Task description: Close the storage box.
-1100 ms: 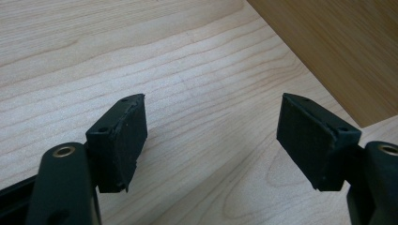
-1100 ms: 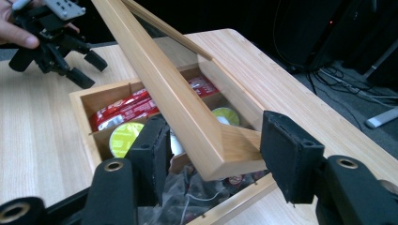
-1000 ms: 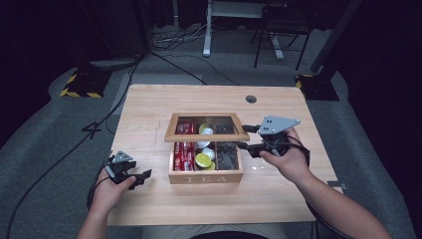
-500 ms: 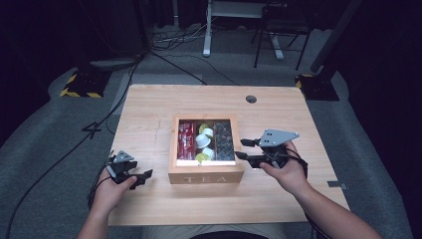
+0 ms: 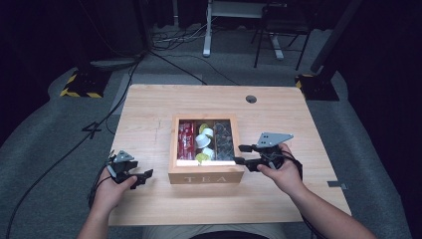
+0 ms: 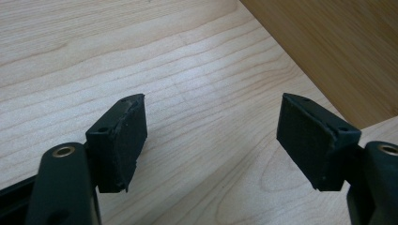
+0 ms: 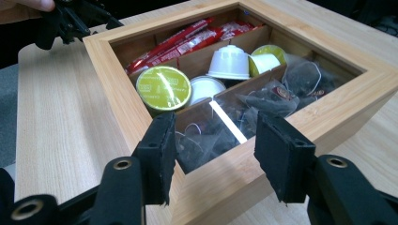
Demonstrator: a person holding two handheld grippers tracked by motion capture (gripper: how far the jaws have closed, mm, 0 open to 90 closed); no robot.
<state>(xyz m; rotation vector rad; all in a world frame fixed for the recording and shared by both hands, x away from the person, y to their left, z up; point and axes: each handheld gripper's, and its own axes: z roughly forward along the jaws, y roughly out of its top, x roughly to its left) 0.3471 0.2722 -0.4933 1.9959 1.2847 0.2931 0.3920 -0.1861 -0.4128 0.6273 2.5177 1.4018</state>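
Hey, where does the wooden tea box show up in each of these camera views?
High view: the tea box sits mid-table, between the left gripper and the right gripper.
Left gripper view: its plain wooden side fills the top right corner.
Right gripper view: its glass-windowed lid spans the frame, just beyond the open jaws.
Shared landmark: the light wooden table.

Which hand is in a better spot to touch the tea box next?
The right. The right gripper sits at the right edge of the wooden tea box with a glass lid, its open jaws straddling the rim. The left gripper rests open on the light wooden table, apart from the box.
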